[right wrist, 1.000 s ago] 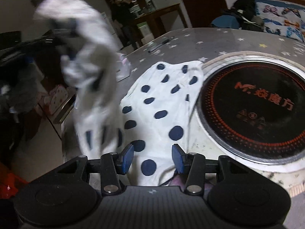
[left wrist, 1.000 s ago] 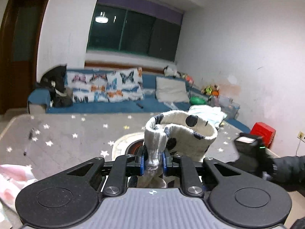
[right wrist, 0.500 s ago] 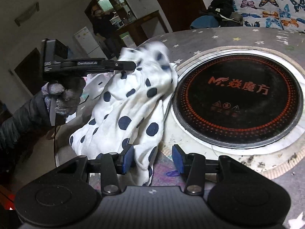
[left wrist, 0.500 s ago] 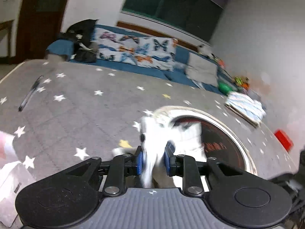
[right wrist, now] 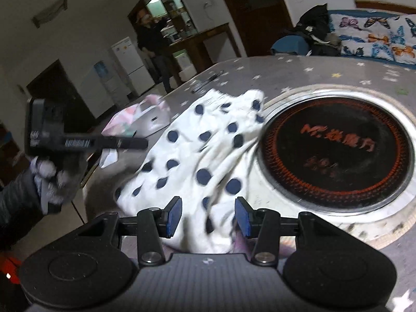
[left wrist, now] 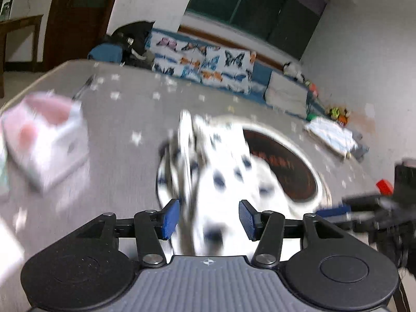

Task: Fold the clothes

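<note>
Currently both the left gripper (left wrist: pixel 209 219) and right gripper (right wrist: pixel 206 217) gape empty over the spotted garment (right wrist: pixel 197 161), bunched on the tabletop (right wrist: pixel 299 75) beside the round burner (right wrist: pixel 335 153); a hasty pinch risks grabbing several layers.

One white navy-dotted cloth garment (right wrist: pixel 208 156); beside it one round black glass cooktop (right wrist: pixel 338 153), one pink-white box (left wrist: pixel 46 140); two black two-finger grippers (left wrist: pixel 209 219) (right wrist: pixel 208 215).

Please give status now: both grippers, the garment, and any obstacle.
Left gripper open, right gripper open. Polka-dot garment loose on table, edge over round cooktop. Pink-white box nearby.
</note>
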The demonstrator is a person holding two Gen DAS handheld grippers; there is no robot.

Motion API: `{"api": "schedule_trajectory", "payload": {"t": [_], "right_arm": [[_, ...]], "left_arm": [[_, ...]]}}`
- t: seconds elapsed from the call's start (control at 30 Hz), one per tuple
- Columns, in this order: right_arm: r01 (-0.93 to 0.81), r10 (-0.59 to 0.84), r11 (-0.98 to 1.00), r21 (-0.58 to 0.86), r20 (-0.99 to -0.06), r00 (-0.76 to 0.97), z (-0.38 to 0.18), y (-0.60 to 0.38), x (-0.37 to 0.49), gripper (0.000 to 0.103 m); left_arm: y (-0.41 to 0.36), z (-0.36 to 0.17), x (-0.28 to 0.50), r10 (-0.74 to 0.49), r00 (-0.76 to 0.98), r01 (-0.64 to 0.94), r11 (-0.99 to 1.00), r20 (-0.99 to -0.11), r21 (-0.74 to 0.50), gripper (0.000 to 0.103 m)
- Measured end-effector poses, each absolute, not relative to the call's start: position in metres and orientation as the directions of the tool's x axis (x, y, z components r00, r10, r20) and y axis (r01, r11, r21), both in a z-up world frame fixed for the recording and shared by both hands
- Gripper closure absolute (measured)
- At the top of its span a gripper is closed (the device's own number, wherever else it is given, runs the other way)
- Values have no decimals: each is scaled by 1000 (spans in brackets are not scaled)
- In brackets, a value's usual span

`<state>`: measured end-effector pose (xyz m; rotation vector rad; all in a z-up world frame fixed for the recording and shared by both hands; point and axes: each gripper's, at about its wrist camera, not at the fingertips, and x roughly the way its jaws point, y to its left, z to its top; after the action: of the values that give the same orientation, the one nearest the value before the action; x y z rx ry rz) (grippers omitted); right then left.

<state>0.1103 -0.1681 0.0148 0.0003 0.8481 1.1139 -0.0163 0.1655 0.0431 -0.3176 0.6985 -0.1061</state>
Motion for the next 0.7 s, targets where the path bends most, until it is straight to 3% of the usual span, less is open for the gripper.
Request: {"api": "schedule_trajectory", "payload": {"t": [0.17,0.23,0.33,0.5,0.7], "right_arm": [[-789,758,483,380,-633,159,2,-165,101,58],[-786,748,492,373,-643,163,-2,-165,99,60],[-777,740,509,371,-649,175,-4,-168,99,72],[-773,734,524,356,-649,199,0,-177,98,92],[-765,694,574,293,-670,263,9,-199,99,95]], "left_arm": [[146,32,-38,-192,737,-6,957,-648,-290,53],[137,30,-37,-190,718,5,963,-669,-269,75],[131,25,-36,-186,704,-1,965,-685,-262,91],[123,25,-39,-221,691,6,954,-688,-300,97],[82,22,-47,-346,642,97,922,-684,-375,98]]}}
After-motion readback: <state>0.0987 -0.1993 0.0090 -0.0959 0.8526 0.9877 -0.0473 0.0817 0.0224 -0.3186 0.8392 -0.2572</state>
